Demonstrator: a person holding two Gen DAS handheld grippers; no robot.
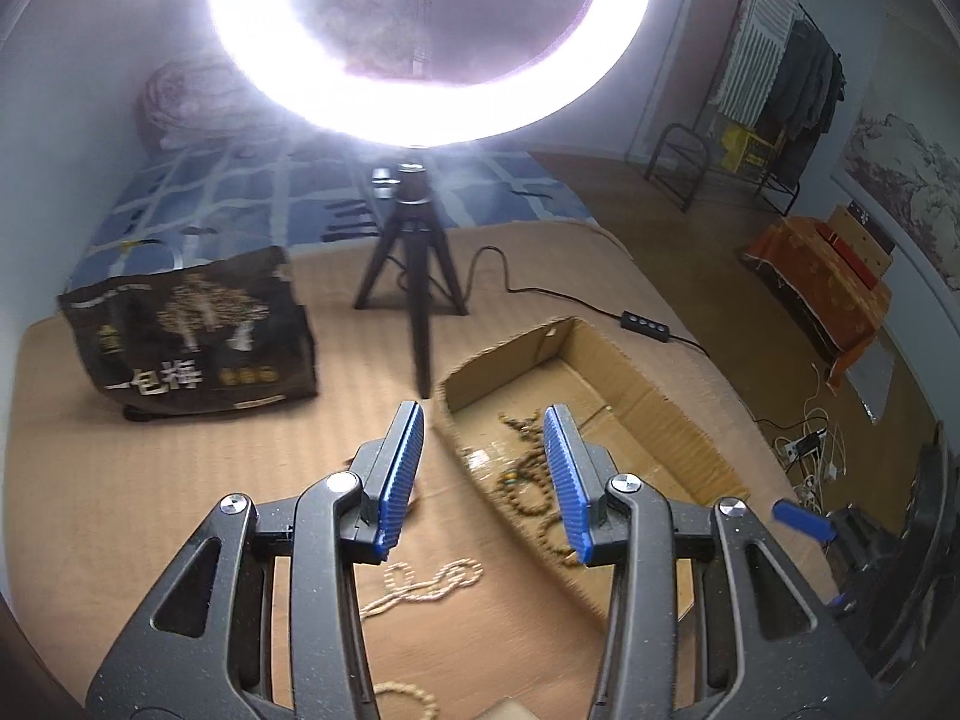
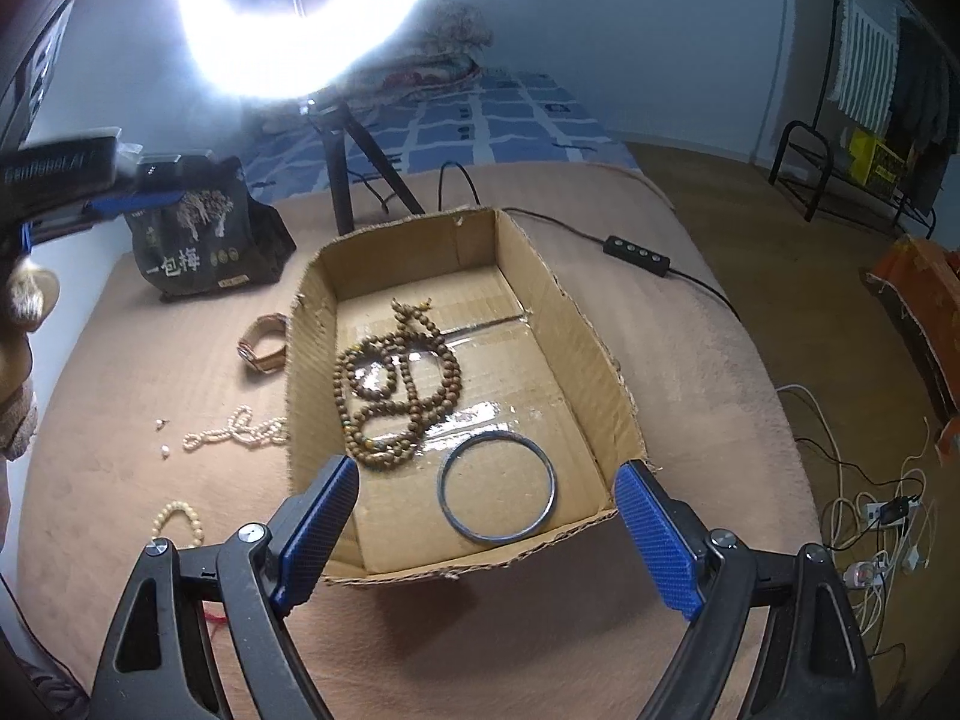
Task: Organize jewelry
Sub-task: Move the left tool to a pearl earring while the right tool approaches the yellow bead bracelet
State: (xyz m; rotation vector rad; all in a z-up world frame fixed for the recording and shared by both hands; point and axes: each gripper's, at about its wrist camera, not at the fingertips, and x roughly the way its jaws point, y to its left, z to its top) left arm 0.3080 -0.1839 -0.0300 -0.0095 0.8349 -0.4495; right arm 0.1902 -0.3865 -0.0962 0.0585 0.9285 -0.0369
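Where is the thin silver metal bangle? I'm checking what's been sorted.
In the right wrist view, the thin silver metal bangle lies flat inside the open cardboard box, near its front wall, beside the brown wooden bead strand.

Blown-out ring light [image 1: 429, 42] glare, fisheye-warped edges.

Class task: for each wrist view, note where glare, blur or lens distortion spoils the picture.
Left wrist view: the ring light blows out the top, haze veils the bedding behind it, and the beads under the left gripper are blurred. Right wrist view: the same light flares top left, tape on the box floor glints, beads and bangle are sharp, edges bend fisheye-style.
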